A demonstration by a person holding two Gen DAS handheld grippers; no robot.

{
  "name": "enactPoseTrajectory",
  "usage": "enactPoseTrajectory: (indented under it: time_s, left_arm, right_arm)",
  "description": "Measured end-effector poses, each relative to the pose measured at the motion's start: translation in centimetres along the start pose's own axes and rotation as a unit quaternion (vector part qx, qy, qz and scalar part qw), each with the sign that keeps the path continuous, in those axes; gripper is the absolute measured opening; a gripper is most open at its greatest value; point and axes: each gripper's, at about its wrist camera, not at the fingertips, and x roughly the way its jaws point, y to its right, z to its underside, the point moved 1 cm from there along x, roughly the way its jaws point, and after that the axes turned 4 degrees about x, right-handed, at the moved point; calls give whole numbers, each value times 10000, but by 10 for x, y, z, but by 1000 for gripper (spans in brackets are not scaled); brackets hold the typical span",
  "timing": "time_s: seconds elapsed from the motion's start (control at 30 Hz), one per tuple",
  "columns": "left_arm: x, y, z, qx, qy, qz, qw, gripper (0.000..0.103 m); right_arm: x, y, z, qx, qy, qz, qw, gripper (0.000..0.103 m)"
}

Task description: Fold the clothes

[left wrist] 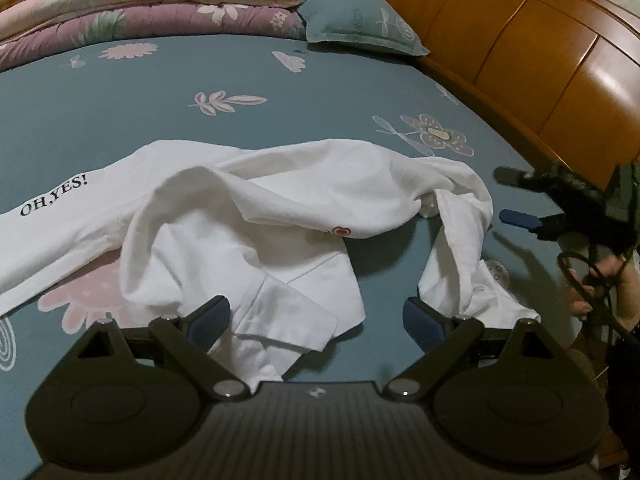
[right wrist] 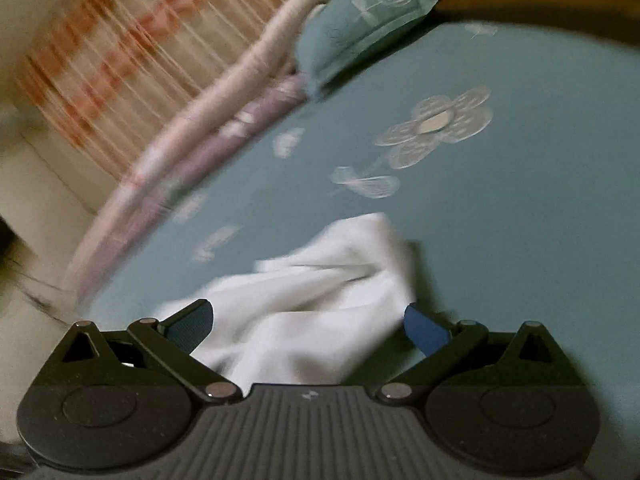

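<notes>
Left wrist view looks along the left gripper, whose two blue-padded fingers stand spread wide with nothing pinched between them. Directly ahead of it, a crumpled white shirt lies on the teal bed sheet, which is printed with pale flowers and leaves. One folded edge of the shirt reaches back into the gap between the fingers, and a loose strip of it hangs down just beside the right finger. Far out to the gripper's left the cloth carries black lettering, "OH,YES!", and a small red mark shows near the middle of the heap. Beyond the shirt, at the far side of the bed, sit folded floral quilts in pink and purple, with a teal pillow beside them and a wooden headboard running off to the gripper's right. At that right edge the right gripper is in view from the side, its fingers apart and clear of the cloth, with a hand below it among black cables. The right wrist picture is blurred. Its own fingers are spread as well, and a bunched part of the white shirt lies just ahead of and between them on the sheet, though whether they touch it cannot be told. Further off are the pillow, the quilts and, up to the left, an orange-patterned curtain.
</notes>
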Motion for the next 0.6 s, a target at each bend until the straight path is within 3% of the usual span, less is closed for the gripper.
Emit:
enactPoseTrajectory:
  time_s: [0.13, 0.23, 0.4, 0.47, 0.6]
  left_arm:
    - [-8, 4, -10, 101, 135, 351, 9992, 93]
    - [-13, 5, -27, 269, 331, 500, 9978, 93]
    - [8, -6, -73, 717, 649, 195, 9951, 94]
    - [34, -19, -92, 701, 615, 95, 9956, 94]
    - [92, -38, -95, 525, -23, -178, 9985, 92]
  right_arm:
    - [17, 11, 15, -237, -414, 382, 9981, 103]
    - [16, 15, 22, -351, -280, 340, 9984, 103]
    - [24, 13, 21, -383, -387, 429, 9976, 103]
    - [25, 8, 23, -678, -448, 522, 9953, 103]
    - [24, -4, 36, -1294, -476, 818, 9871, 103]
